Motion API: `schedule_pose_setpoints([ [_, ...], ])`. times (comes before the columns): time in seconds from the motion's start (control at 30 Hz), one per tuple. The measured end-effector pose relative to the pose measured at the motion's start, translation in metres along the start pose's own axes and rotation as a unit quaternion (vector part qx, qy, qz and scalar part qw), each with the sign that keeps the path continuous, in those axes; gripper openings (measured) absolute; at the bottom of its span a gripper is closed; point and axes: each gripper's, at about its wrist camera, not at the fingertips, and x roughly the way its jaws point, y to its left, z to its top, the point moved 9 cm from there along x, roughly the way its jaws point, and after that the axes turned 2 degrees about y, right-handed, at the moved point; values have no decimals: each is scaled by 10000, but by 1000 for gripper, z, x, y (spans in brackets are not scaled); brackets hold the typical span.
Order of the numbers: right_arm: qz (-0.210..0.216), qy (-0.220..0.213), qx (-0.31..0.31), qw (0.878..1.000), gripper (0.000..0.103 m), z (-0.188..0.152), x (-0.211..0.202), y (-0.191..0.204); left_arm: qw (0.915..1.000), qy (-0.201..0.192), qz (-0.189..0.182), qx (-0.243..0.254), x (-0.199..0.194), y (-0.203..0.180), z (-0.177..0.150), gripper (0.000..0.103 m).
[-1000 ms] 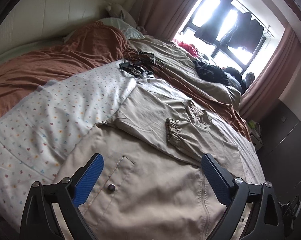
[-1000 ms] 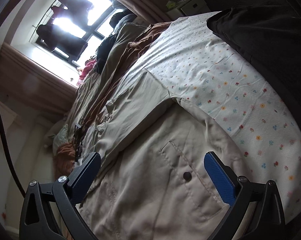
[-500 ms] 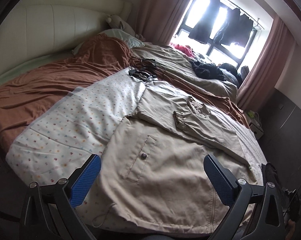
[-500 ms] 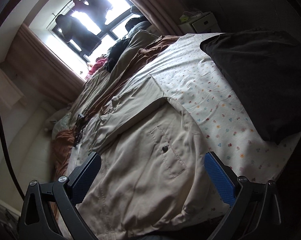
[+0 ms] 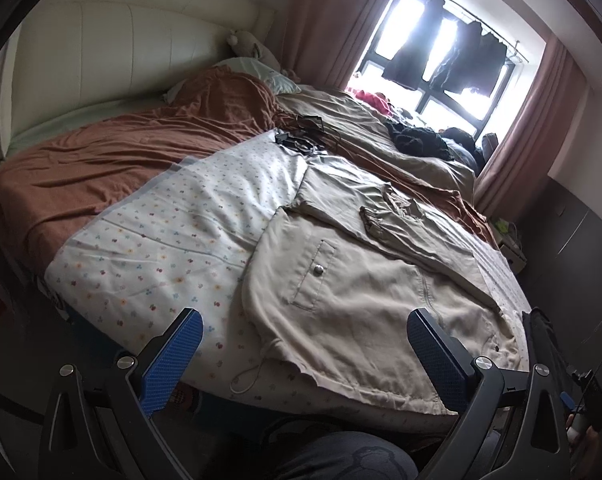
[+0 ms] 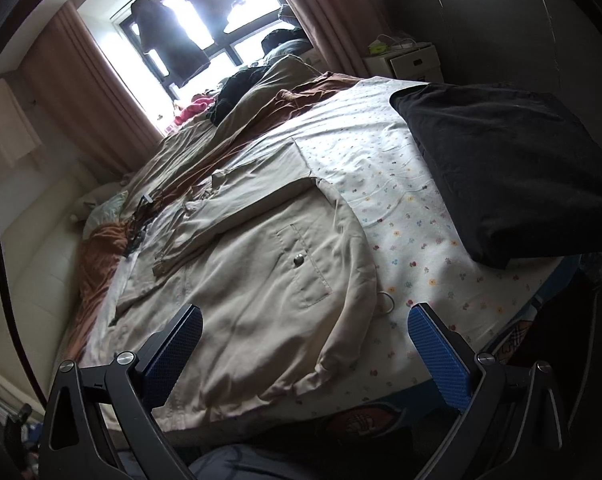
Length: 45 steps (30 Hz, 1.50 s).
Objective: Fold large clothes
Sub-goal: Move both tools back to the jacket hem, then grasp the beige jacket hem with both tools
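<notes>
A large beige jacket [image 5: 365, 292] lies spread flat on the flowered sheet [image 5: 173, 248], both sleeves folded across its chest. It also shows in the right wrist view [image 6: 261, 292], with a snap pocket [image 6: 301, 264]. My left gripper [image 5: 301, 356] is open and empty, held back above the jacket's hem near the bed's foot. My right gripper [image 6: 305, 352] is open and empty, also back from the hem. A white drawstring [image 5: 253, 372] trails from the hem.
A dark folded garment [image 6: 513, 176] lies on the sheet right of the jacket. A brown blanket [image 5: 113, 156], cables and glasses [image 5: 301, 136], and more clothes [image 5: 417, 140] lie farther up the bed. A nightstand [image 6: 409, 60] stands by the window.
Both grippers have pulled back and up from the jacket toward the bed's foot; the whole jacket and bed edge now show. The jacket has not moved.
</notes>
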Motion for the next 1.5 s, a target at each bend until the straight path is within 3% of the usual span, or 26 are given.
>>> schedule_pose_setpoints([
  [0.23, 72, 295, 68, 9995, 100, -28, 5, -22, 9988, 244, -92, -414, 8, 31, -31, 90],
  [0.3, 87, 384, 160, 9991, 95, -33, 9, -32, 9977, 384, -149, -536, 16, 37, -39, 82],
  [0.5, 183, 715, 488, 9961, 73, -45, 29, -52, 9958, 666, -272, -558, 43, 41, -47, 72],
  [0.7, 529, 817, 788, 9921, 70, -42, 51, -51, 9931, 878, -361, -685, 71, 43, -47, 61],
  [1.03, 1001, 1296, 1168, 9796, 63, -53, 108, -41, 9883, 1224, -392, -817, 123, 47, -41, 60],
  [1.2, 1245, 1299, 1321, 9748, 63, -49, 123, -34, 9843, 1442, -381, -941, 150, 53, -37, 51],
  [1.5, 1531, 1285, 1583, 9669, 63, -38, 148, -23, 9811, 1538, -469, -1072, 181, 54, -22, 47],
])
